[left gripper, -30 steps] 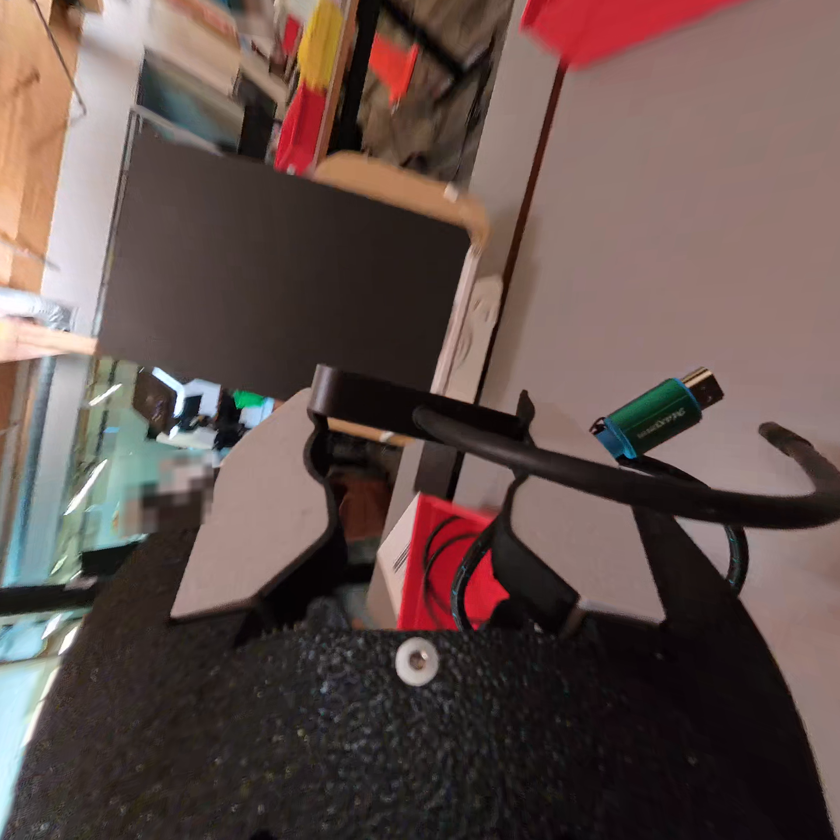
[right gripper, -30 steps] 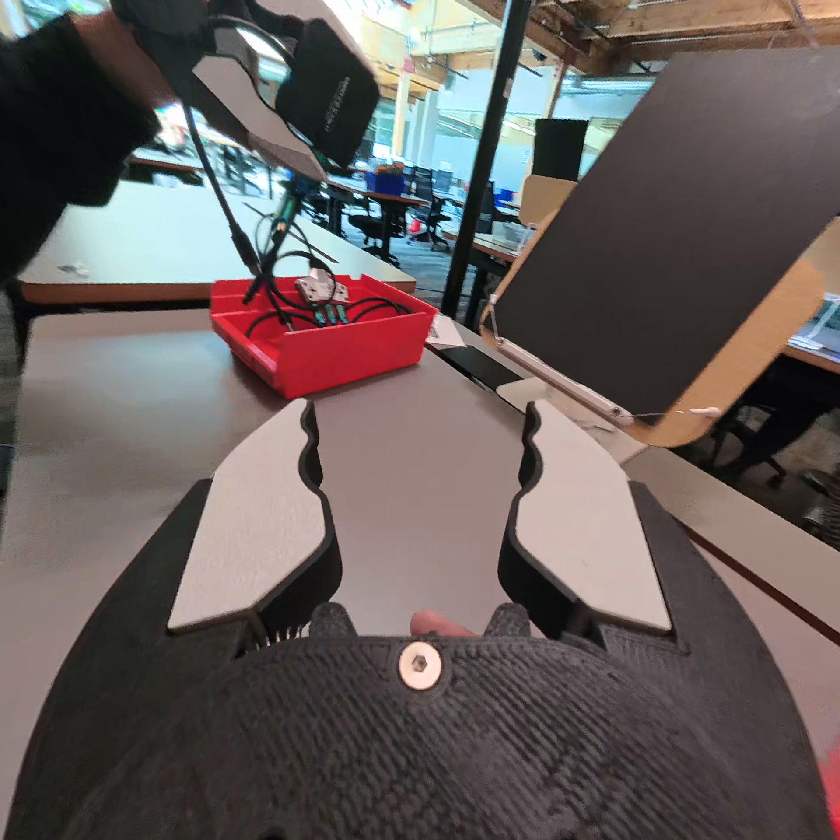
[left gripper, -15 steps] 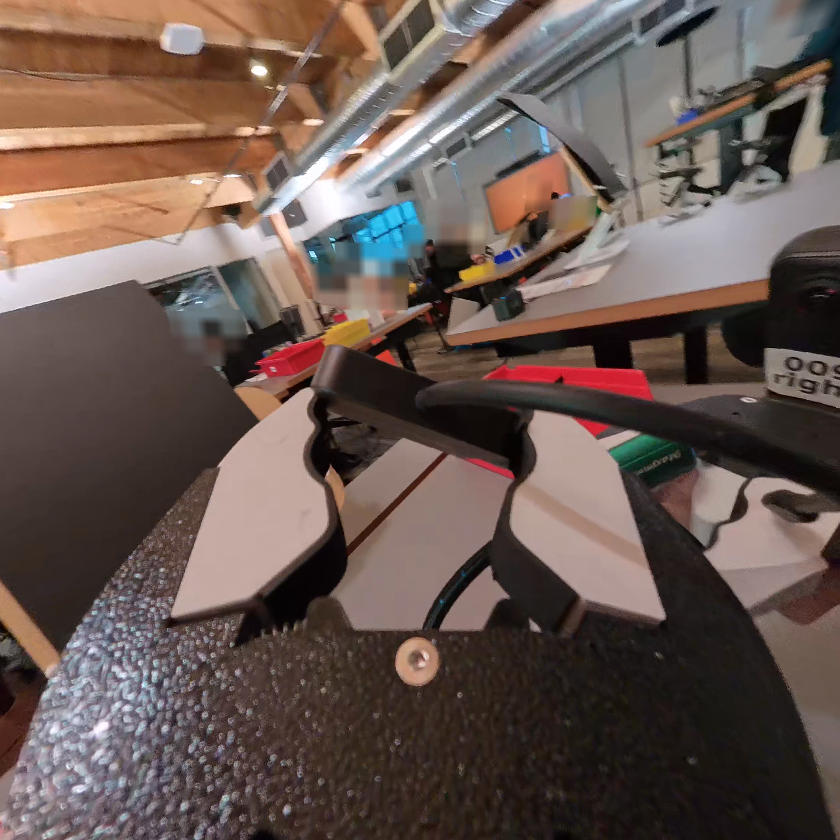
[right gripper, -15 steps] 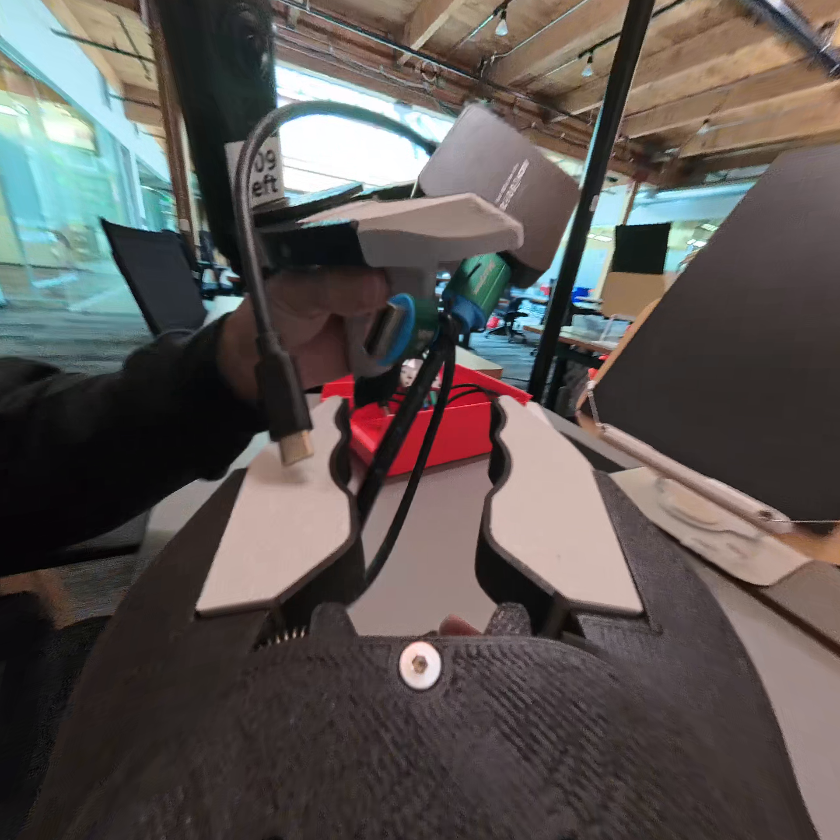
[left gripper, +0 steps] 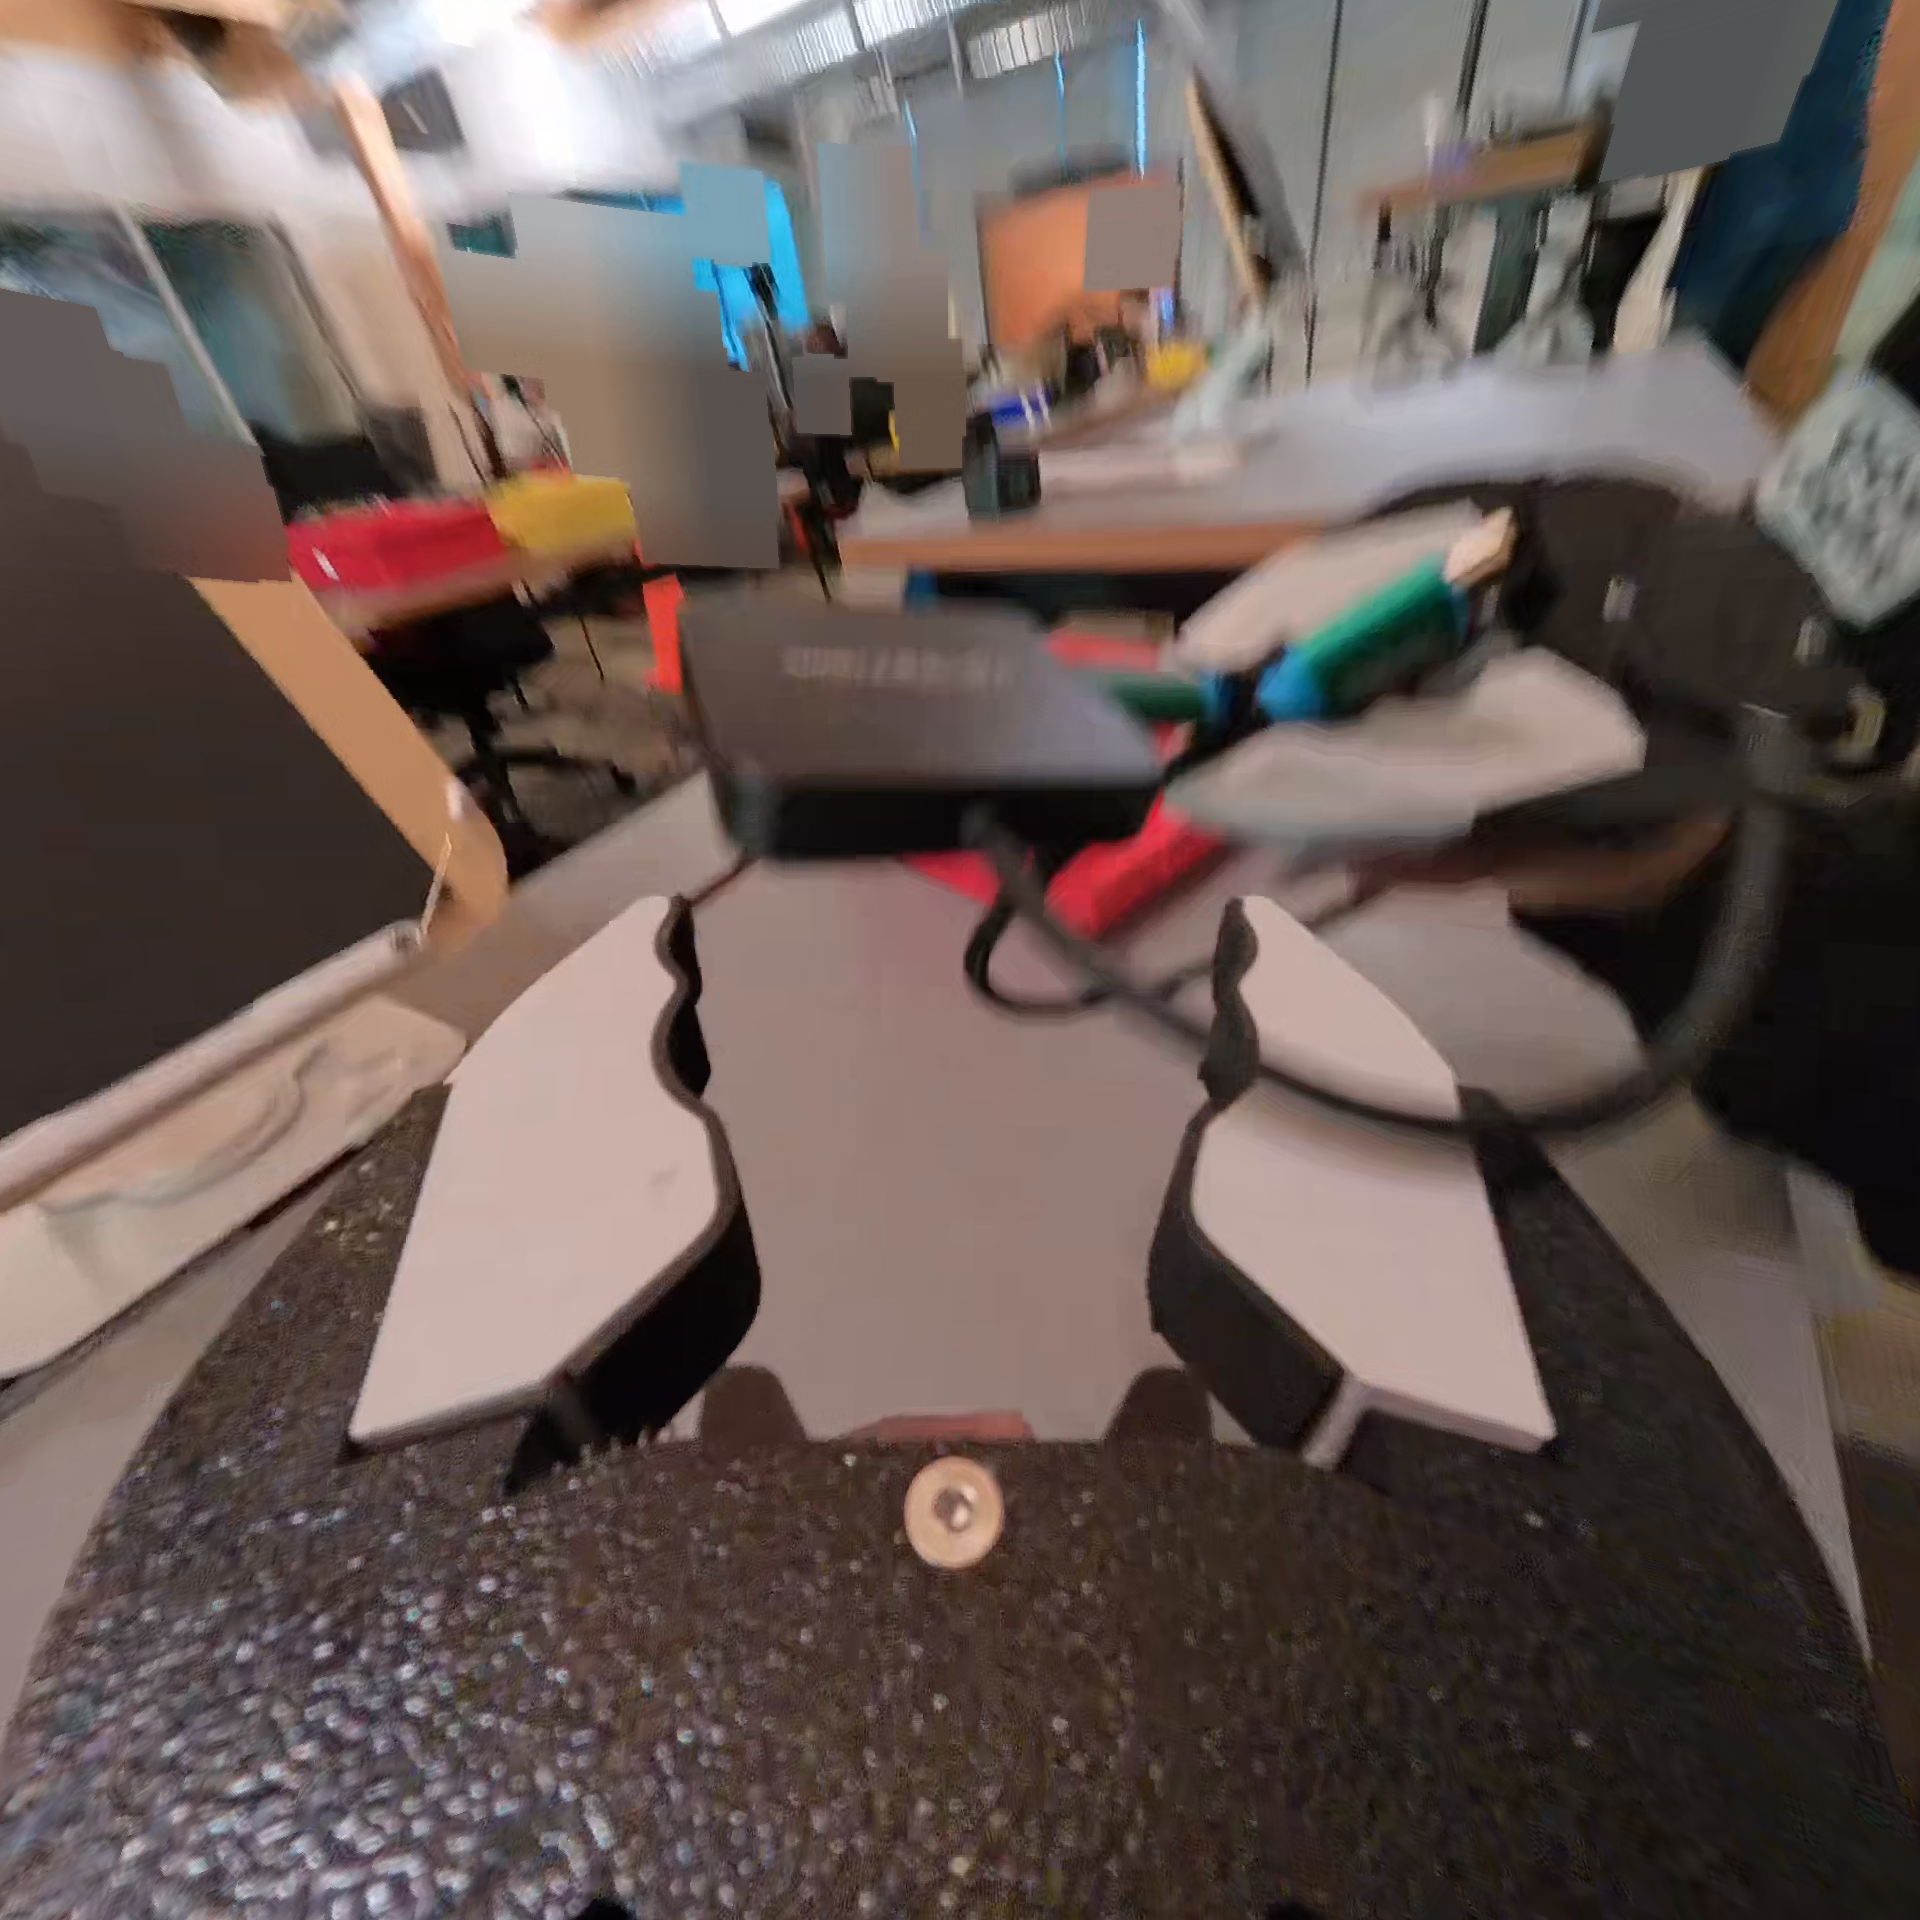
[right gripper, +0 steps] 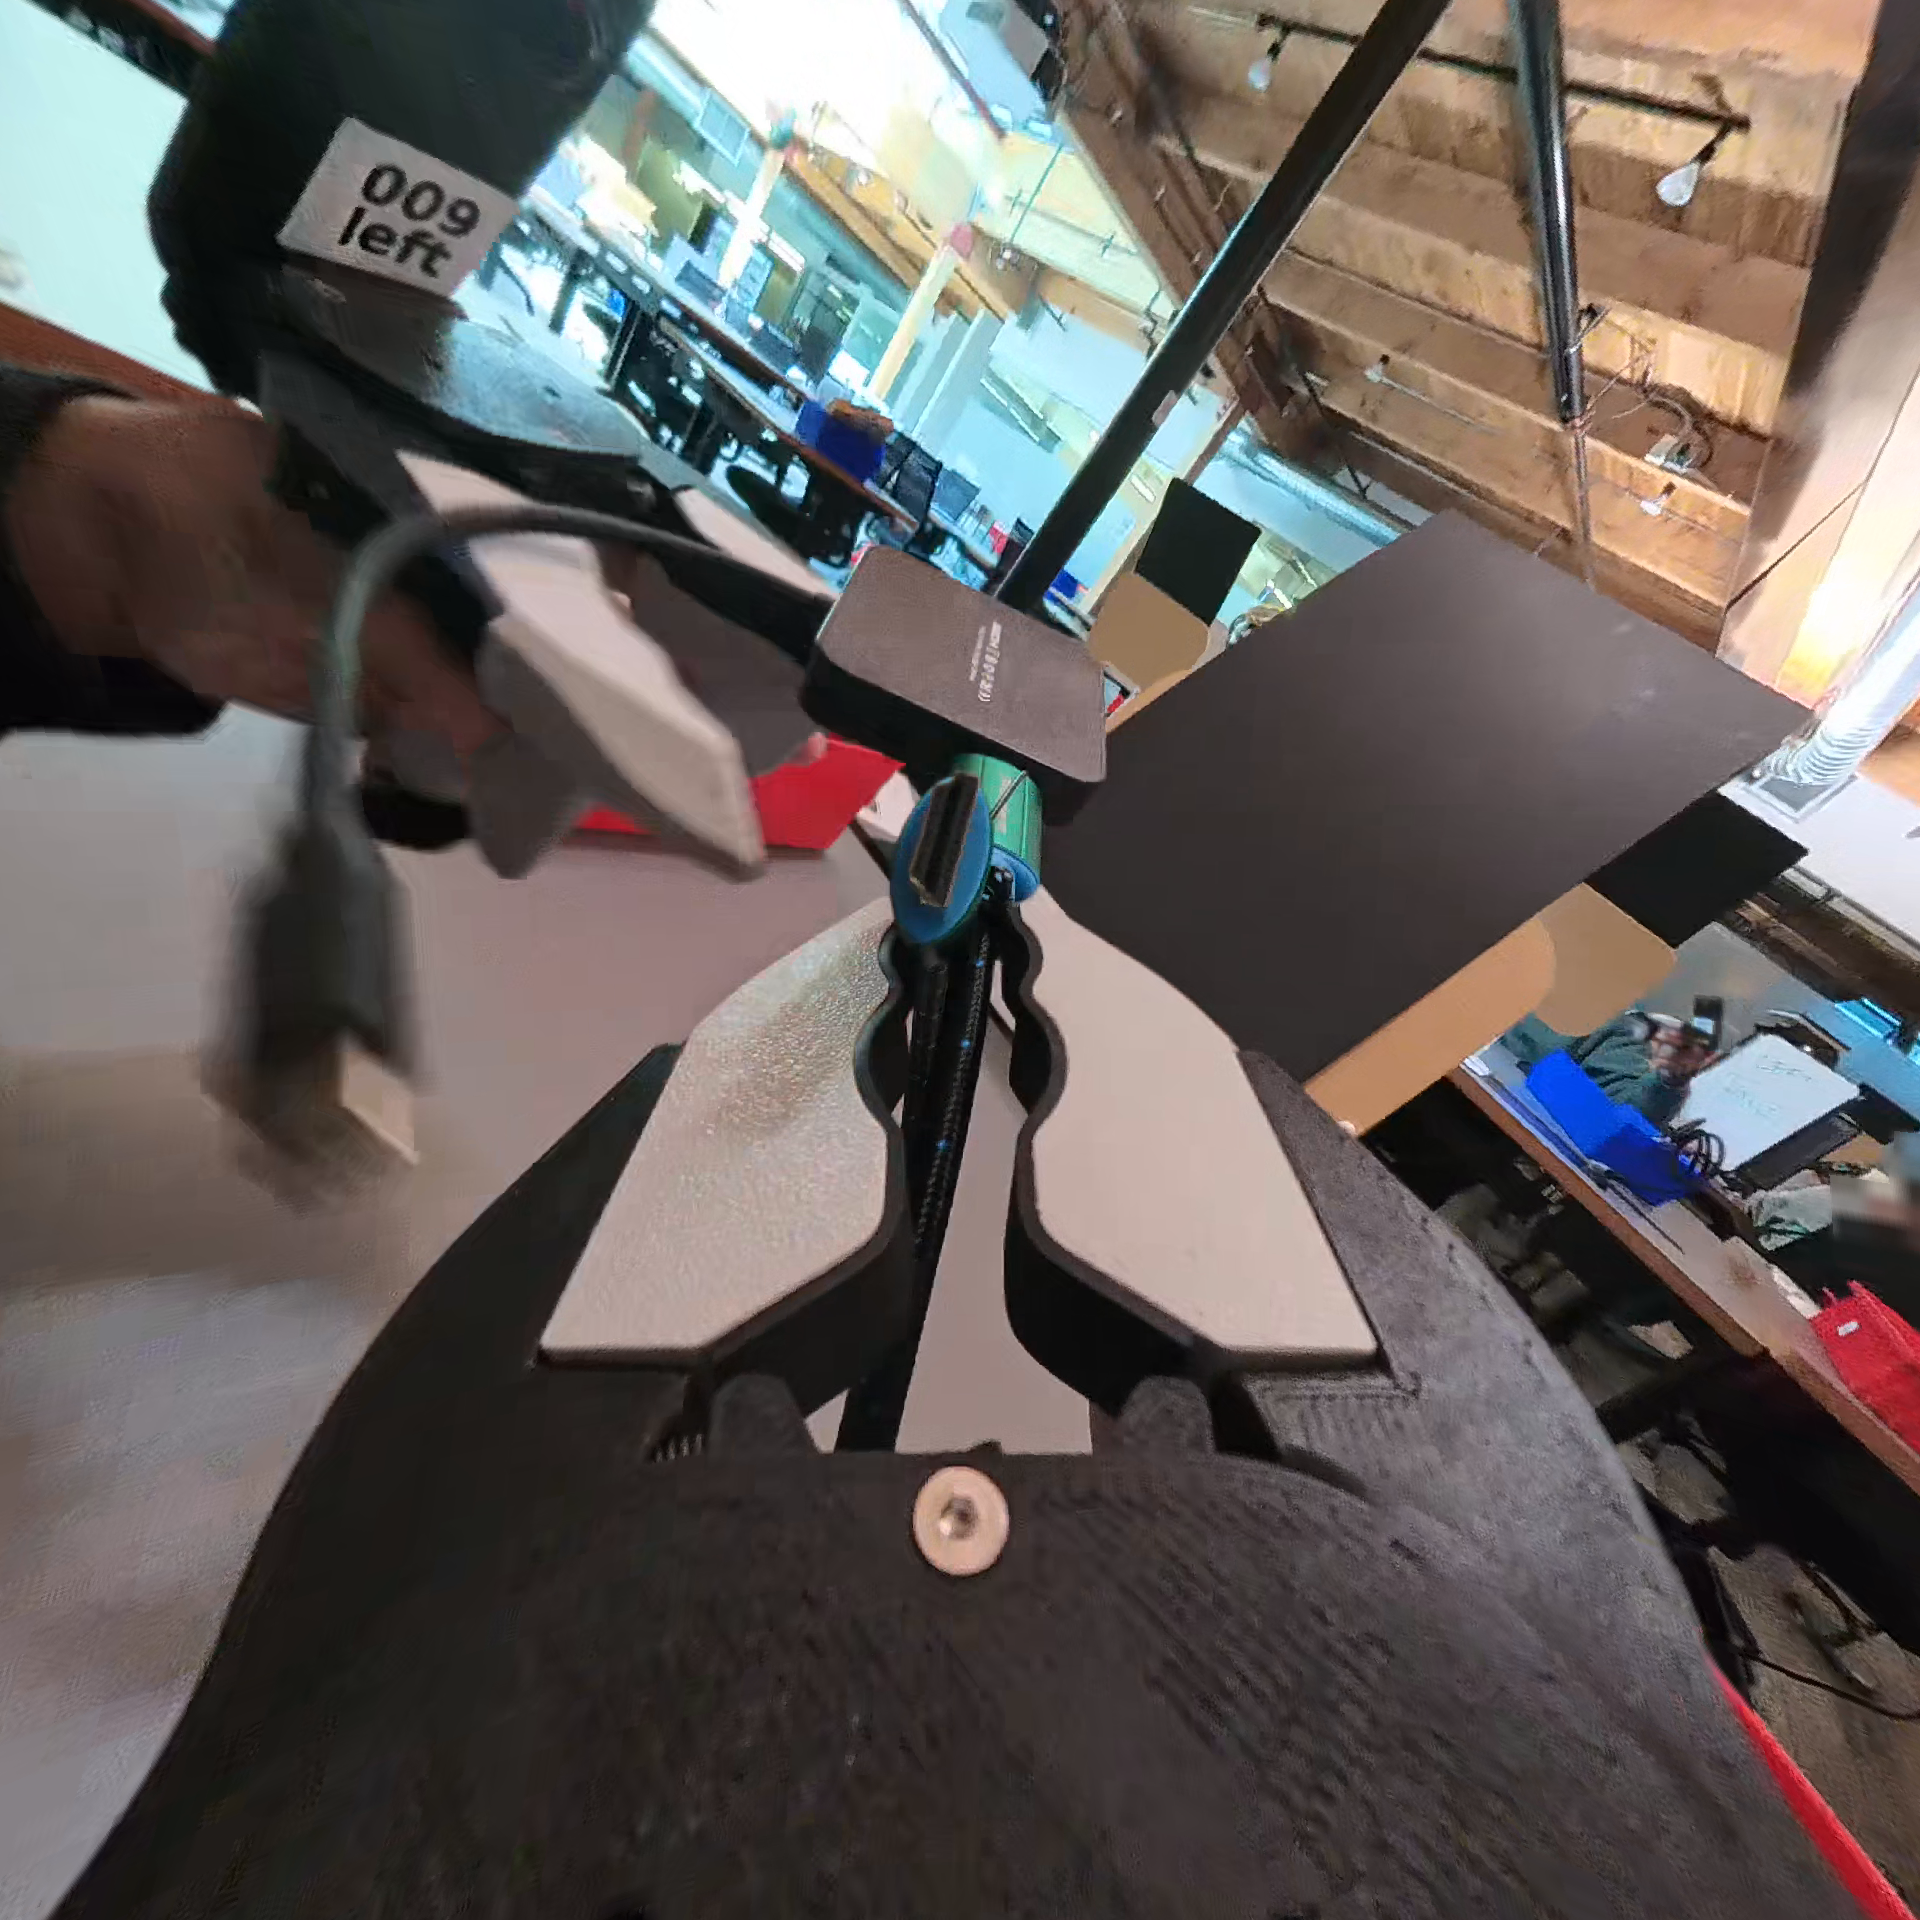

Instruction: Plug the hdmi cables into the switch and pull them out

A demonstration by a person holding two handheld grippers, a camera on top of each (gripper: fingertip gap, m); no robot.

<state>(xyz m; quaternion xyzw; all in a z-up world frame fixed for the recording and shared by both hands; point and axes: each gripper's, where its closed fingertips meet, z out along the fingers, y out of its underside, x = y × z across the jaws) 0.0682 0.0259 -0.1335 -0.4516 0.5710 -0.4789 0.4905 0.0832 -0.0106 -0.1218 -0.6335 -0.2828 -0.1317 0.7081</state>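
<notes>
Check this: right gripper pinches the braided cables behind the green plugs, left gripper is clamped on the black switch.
Wrong on the left gripper: the left wrist view shows it open and empty, the black switch beyond its tips. The right gripper does pinch the braided cables behind the green plugs.

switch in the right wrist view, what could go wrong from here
The switch seems carried only by one green plug, with the right gripper pinching the braided cable below: it could swing or strain the port.
The left gripper is open, off the switch, so a pull may drag it along.
The grey lead dangles near it and could snag.
</notes>
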